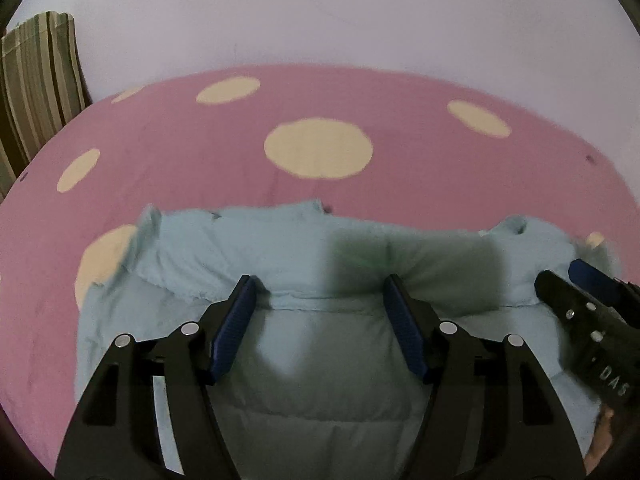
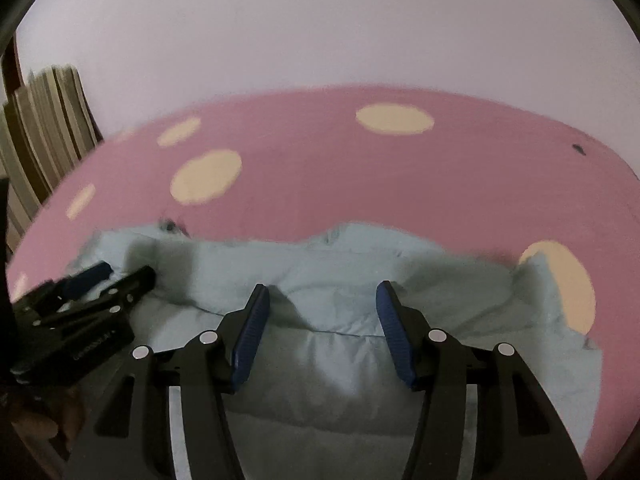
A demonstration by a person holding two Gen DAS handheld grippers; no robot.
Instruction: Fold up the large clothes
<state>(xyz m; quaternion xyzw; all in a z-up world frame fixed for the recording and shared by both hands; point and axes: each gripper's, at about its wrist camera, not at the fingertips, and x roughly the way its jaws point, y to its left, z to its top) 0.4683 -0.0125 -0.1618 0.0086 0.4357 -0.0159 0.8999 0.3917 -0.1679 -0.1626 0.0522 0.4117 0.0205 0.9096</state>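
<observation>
A light blue padded jacket (image 1: pixel 188 248) (image 2: pixel 460 300) lies spread on the pink bed sheet (image 1: pixel 420 148), with a folded ridge running across it. In the left wrist view my left gripper (image 1: pixel 320 282) hovers over the jacket's middle, jaws open, nothing between the blue pads but the cloth below. My right gripper (image 1: pixel 560 272) shows at the right edge of that view. In the right wrist view the right gripper (image 2: pixel 323 288) is open over the jacket too, its pads clear of the fabric. The left gripper (image 2: pixel 128 271) sits at the left there, close above the jacket.
The pink sheet (image 2: pixel 320 168) has large cream dots and reaches to a plain white wall (image 1: pixel 320 12). Striped fabric (image 1: pixel 36 80) (image 2: pixel 44 120) stands at the far left. A person's hand (image 2: pixel 36 424) holds the left gripper's handle.
</observation>
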